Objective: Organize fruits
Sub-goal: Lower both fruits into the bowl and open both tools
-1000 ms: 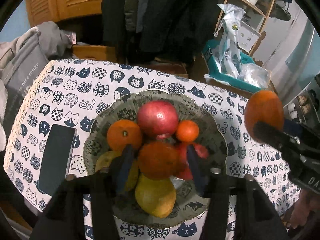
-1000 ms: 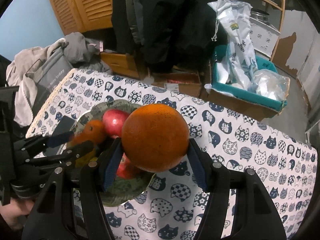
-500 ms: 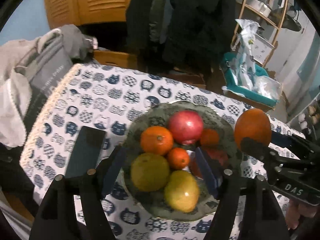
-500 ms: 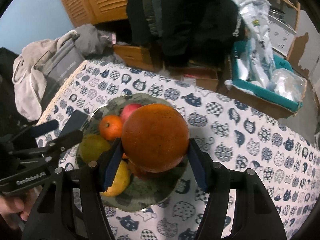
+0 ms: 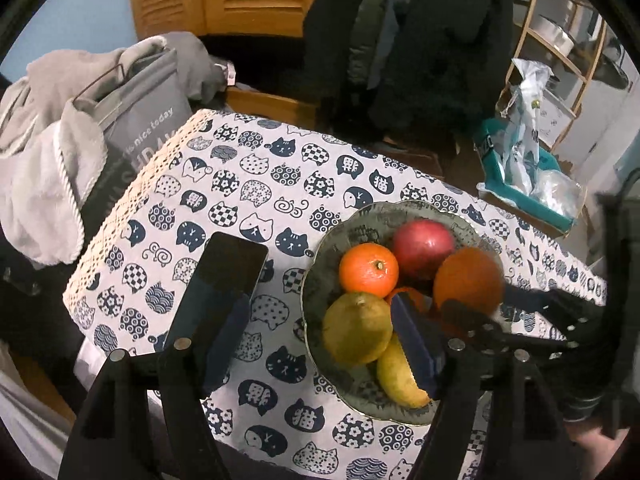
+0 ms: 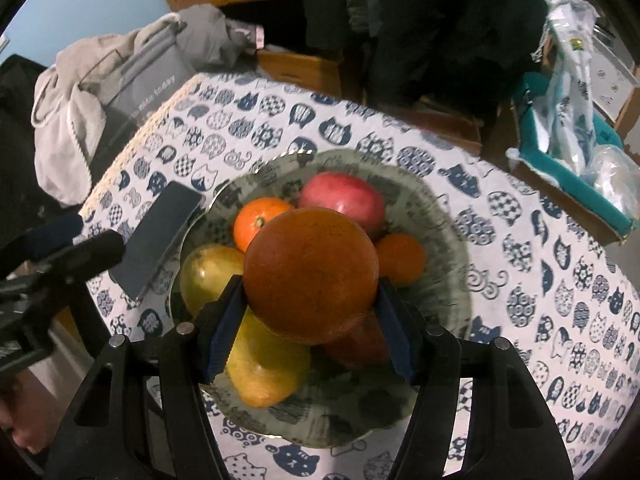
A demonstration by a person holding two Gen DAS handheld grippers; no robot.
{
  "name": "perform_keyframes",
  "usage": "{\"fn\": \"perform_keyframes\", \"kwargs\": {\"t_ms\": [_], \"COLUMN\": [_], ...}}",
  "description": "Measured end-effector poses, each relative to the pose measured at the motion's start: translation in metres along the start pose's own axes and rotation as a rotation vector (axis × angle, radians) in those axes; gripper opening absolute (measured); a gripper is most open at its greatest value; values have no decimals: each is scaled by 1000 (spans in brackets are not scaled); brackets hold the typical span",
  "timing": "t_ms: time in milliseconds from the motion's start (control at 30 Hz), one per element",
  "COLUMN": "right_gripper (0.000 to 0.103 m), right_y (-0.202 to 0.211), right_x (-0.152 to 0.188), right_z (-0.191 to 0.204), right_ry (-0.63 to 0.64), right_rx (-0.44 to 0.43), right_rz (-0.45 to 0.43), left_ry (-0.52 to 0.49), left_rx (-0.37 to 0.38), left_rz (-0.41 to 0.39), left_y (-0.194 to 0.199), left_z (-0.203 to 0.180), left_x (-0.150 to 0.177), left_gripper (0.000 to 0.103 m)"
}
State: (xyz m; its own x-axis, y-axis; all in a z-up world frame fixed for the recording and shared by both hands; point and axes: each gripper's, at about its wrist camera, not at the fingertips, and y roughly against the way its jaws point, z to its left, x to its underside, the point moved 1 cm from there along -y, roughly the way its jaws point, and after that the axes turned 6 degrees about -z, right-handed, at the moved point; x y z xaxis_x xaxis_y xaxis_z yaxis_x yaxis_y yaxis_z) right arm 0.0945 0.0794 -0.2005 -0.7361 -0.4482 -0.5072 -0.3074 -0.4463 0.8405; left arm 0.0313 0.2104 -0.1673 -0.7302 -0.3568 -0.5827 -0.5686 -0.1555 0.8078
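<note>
Partly hidden: red fruit (image 6: 362, 346) beneath tong-held orange (image 6: 311, 274).

Your big orange (image 6: 311, 274) hangs over the bowl (image 6: 448, 264).
Below lie a red apple (image 6: 342, 200), mandarin (image 6: 258, 222) and yellow-green pears (image 6: 204, 276).

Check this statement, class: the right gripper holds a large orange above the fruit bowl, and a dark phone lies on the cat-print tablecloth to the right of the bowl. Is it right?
One detail is wrong. The phone lies to the left of the bowl, not the right, as the right wrist view shows. The right gripper does hold the large orange above the bowl, on the cat-print tablecloth.
</note>
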Motion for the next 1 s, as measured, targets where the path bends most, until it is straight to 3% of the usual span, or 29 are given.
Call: {"fn": "perform_keyframes", "kwargs": {"t_ms": [200,267,333,467,767,1000], "right_gripper": [67,68,76,77,77,77], "right_y": [-17,-16,-11,-2,41,102], "right_x": [5,5,3,-1,-4,-7], "right_z": [9,11,13,10,-13,-30], "right_ry": [29,42,43,34,-14,-50], "right_rx": [8,10,4,13,82,155], "right_rz": [47,29,9,-13,-93,-203], "left_ry": [1,-1,-1,-5,1,-25], "left_rx": [-2,0,1,4,33,66], "left_rz": [-14,-16,-15,-25,-71,-140], "left_y": [6,7,8,12,33,63], "left_z": [2,1,1,0,-5,-22], "left_x": [-3,-2,-3,-4,-11,-18], "left_gripper": [75,75,75,75,75,80]}}
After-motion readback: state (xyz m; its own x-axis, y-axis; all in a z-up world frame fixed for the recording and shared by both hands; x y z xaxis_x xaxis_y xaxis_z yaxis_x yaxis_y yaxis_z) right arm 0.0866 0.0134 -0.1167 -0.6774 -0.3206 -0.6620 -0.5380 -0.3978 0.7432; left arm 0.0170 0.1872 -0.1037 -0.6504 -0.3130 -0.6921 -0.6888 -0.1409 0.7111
